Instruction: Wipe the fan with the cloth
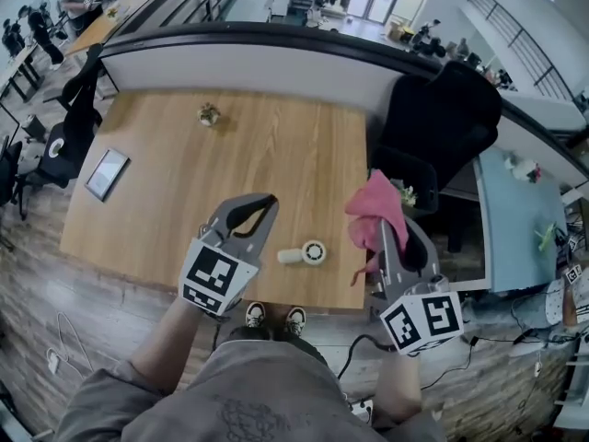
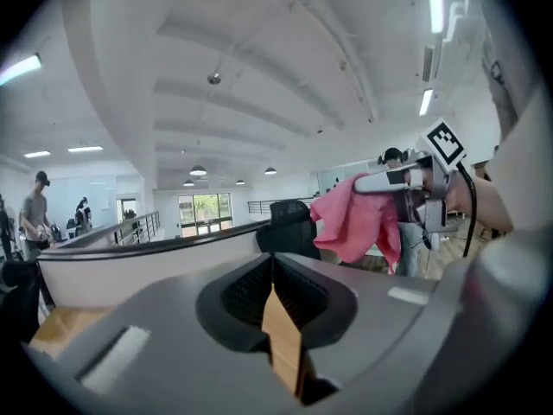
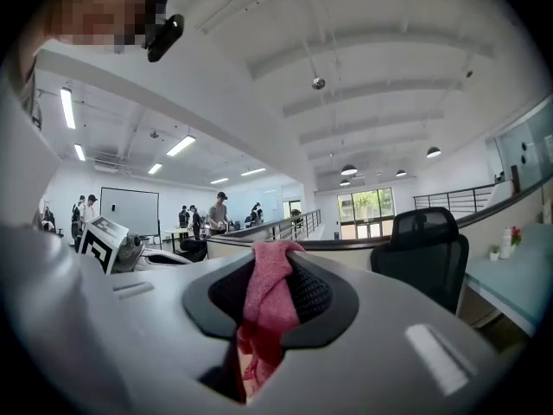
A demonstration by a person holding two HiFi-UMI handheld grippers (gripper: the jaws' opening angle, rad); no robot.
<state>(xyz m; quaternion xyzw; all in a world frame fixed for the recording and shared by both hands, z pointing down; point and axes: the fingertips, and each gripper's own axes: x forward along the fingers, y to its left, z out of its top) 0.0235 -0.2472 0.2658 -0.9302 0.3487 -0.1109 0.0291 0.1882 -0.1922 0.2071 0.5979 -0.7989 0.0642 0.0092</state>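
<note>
A small white handheld fan (image 1: pixel 304 253) lies on the wooden table (image 1: pixel 175 201) near its front edge. Both grippers are held high above the table and point roughly level. My left gripper (image 1: pixel 270 201) is up and to the left of the fan; in its own view the jaws (image 2: pixel 275 271) are shut with nothing between them. A pink cloth (image 1: pixel 374 212) hangs from my right gripper (image 1: pixel 381 224), right of the fan. In the right gripper view the cloth (image 3: pixel 268 292) is pinched between the shut jaws (image 3: pixel 270 258). The left gripper view shows the cloth (image 2: pixel 354 219) hanging from the right gripper (image 2: pixel 393 180).
A dark tablet (image 1: pixel 107 174) lies at the table's left, a small plant (image 1: pixel 209 114) near its far edge. A black office chair (image 1: pixel 442 118) stands right of the table, a light blue desk (image 1: pixel 515 219) beyond it. The person's shoes (image 1: pixel 274 318) are below the front edge.
</note>
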